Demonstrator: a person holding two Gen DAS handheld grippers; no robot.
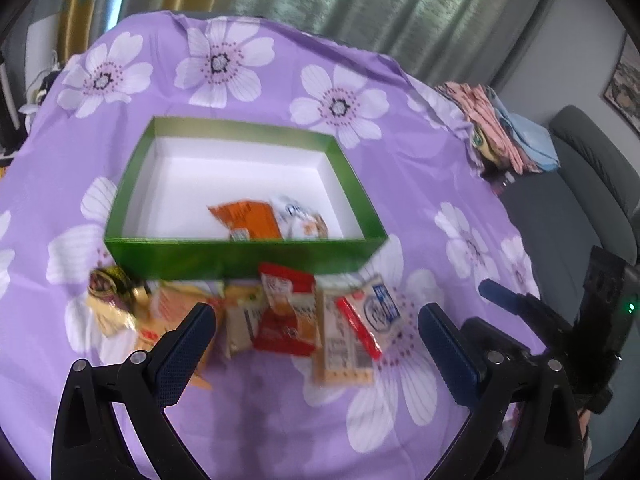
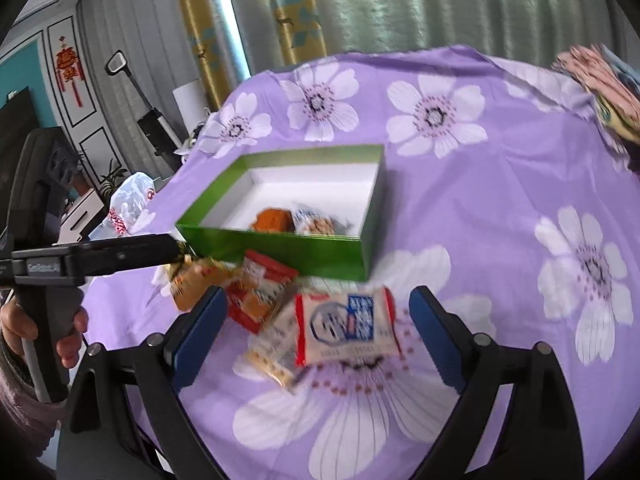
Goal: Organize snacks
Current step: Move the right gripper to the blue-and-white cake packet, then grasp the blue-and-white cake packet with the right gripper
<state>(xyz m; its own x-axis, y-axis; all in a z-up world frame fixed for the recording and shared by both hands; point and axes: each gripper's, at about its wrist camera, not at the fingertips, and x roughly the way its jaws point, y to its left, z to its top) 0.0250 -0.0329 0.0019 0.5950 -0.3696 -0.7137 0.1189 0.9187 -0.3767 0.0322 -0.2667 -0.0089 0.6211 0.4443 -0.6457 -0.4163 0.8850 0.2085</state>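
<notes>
Two packets (image 1: 268, 218) sit in our green box (image 1: 240, 256); several snack packets (image 2: 344, 326) wait outside, our left gripper (image 1: 316, 336) and right gripper (image 2: 318, 320) both spread, empty.

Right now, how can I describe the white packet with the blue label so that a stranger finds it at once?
Find the green box on the purple flowered cloth. Snacks lie before its near wall. The white packet is the rightmost: red side edges, blue label, unlike its orange and red neighbours.

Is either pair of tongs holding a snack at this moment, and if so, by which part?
Nothing is held. The left tongs and right tongs both stand open above the loose snack packets, with no pad touching one.
</notes>
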